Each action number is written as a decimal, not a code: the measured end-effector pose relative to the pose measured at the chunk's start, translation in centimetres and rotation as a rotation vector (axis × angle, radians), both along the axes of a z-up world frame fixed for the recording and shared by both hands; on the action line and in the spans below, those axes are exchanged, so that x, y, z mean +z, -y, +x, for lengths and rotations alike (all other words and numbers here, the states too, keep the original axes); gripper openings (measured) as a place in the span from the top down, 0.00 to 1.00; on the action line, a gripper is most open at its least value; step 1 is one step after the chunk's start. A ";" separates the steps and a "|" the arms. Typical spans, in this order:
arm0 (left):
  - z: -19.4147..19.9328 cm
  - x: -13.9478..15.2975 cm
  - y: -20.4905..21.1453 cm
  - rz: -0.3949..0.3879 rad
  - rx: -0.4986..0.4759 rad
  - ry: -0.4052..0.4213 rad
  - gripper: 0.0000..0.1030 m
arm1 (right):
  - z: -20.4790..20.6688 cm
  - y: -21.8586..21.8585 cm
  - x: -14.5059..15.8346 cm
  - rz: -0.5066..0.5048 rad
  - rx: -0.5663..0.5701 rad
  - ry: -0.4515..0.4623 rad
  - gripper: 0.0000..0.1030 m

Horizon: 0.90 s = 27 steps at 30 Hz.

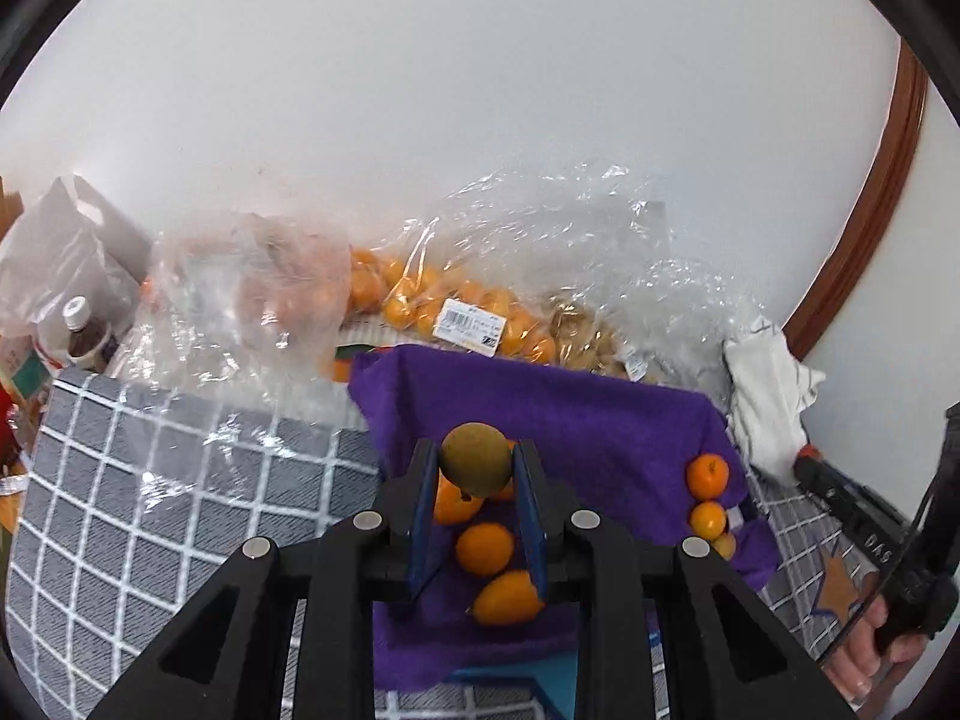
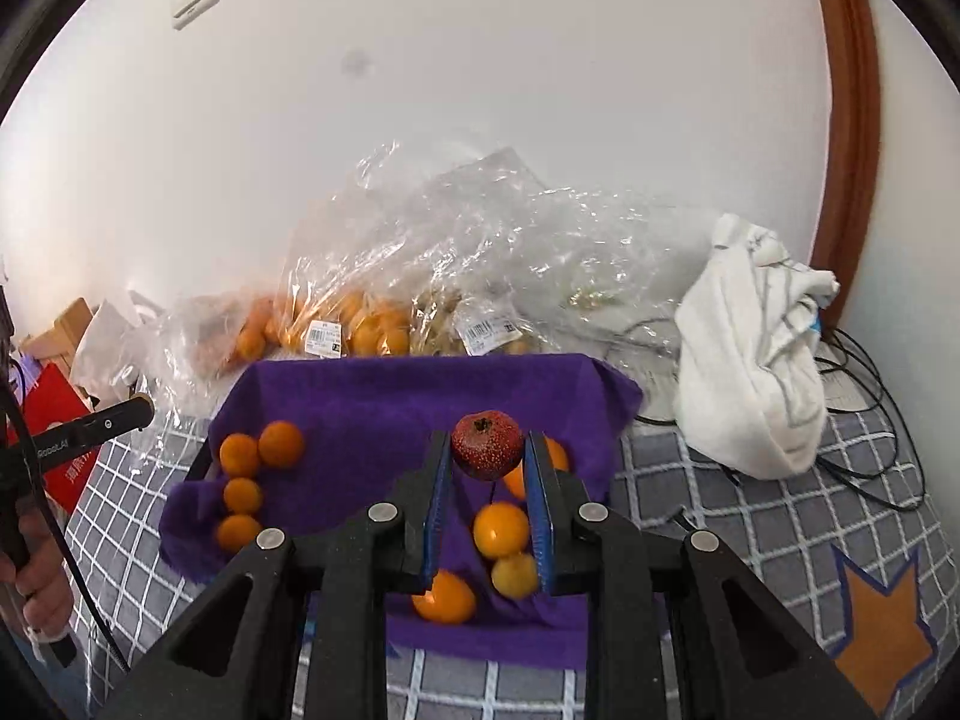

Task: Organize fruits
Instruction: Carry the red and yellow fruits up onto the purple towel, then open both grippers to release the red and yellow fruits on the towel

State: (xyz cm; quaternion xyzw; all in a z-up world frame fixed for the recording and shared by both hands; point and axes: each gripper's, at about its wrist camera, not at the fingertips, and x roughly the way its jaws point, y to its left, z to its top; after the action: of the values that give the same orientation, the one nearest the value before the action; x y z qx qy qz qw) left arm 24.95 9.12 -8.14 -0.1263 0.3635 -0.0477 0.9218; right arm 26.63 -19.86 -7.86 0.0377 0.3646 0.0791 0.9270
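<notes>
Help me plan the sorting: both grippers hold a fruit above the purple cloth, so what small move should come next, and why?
Probably lower the right gripper and release its red fruit onto bare purple cloth, apart from the oranges below it.

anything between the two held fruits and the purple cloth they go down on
Nothing visible blocks either drop. The left gripper holds a brown-green fruit and the right gripper a red fruit, both above the purple cloth. Oranges lie directly beneath, so each could land on them.
</notes>
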 end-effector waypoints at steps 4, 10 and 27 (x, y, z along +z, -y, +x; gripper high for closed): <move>1.1 -0.7 -0.2 -0.035 0.008 -0.013 0.76 | 1.0 -0.2 -1.6 0.033 0.053 -0.038 0.77; 2.1 -1.8 -0.4 -0.023 0.001 -0.050 0.76 | 1.5 -2.0 -5.0 0.021 0.139 -0.111 0.77; 3.5 -4.6 0.7 -0.041 -0.067 -0.135 0.76 | 2.5 -4.2 -9.6 -0.092 0.185 -0.240 0.77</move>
State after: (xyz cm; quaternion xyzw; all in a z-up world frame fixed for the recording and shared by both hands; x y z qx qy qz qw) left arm 28.42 8.37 -12.72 -0.1360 0.4277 -0.0774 0.8903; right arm 29.10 -15.64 -17.46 -0.0293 0.4778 0.1422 0.8664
